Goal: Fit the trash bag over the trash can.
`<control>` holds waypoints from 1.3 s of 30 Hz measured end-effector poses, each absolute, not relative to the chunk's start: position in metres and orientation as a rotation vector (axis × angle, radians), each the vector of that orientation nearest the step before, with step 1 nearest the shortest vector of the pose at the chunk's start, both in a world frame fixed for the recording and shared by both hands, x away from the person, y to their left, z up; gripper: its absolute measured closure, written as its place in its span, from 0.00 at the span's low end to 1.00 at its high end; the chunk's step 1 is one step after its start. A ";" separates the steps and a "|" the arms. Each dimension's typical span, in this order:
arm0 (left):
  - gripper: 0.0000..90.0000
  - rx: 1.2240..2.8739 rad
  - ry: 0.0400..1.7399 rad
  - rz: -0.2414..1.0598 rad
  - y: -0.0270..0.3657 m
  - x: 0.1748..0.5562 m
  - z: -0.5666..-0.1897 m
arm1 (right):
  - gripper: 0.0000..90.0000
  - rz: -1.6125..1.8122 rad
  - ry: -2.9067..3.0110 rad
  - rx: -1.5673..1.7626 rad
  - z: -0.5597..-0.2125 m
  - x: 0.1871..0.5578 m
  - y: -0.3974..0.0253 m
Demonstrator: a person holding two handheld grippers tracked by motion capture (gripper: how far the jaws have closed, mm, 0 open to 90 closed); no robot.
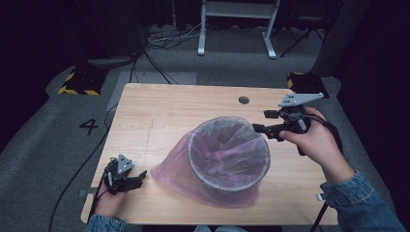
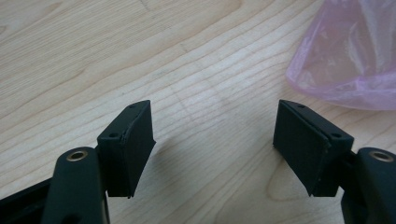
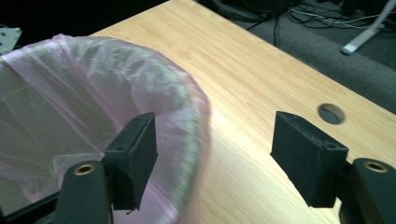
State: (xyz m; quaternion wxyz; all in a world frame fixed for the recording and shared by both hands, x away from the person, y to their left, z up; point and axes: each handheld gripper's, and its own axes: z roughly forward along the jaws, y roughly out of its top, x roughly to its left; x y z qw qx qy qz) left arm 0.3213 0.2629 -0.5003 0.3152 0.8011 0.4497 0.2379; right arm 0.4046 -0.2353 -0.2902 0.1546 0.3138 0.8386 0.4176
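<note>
The wooden counter (image 1: pixel 159 116) fills the middle of the high view, its far edge running across the upper third of the frame and a small round hole (image 1: pixel 243 100) set near that edge, right of centre. On it, just right of centre and toward the lower half of the frame, stands a grey bin (image 1: pixel 228 154) lined with a pink plastic bag (image 1: pixel 174 171); the bag is folded over the rim and spills loosely down onto the counter at the bin's lower left. At the right of the high view a hand in a denim sleeve holds the right gripper (image 1: pixel 261 128) just beside the bin's upper right rim, and in the right gripper view its 2 black fingers (image 3: pixel 135 158) stand spread wide, the 1 at the left of that frame over the bag-covered rim, the other over bare wood below the round hole; whether either touches the bag I cannot tell. At the lower left of the high view the other hand rests the left gripper (image 1: pixel 138 180) on the counter, close to the bag's spilled edge but apart from it. In the left gripper view its 2 fingers (image 2: pixel 130 149) are likewise spread, with bare wood between them and the pink bag at the upper right corner of that frame.
</note>
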 end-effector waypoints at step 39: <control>0.26 2.085 1.151 0.483 0.285 0.328 -0.505 | 0.30 1.216 2.265 1.050 -0.319 0.347 -0.351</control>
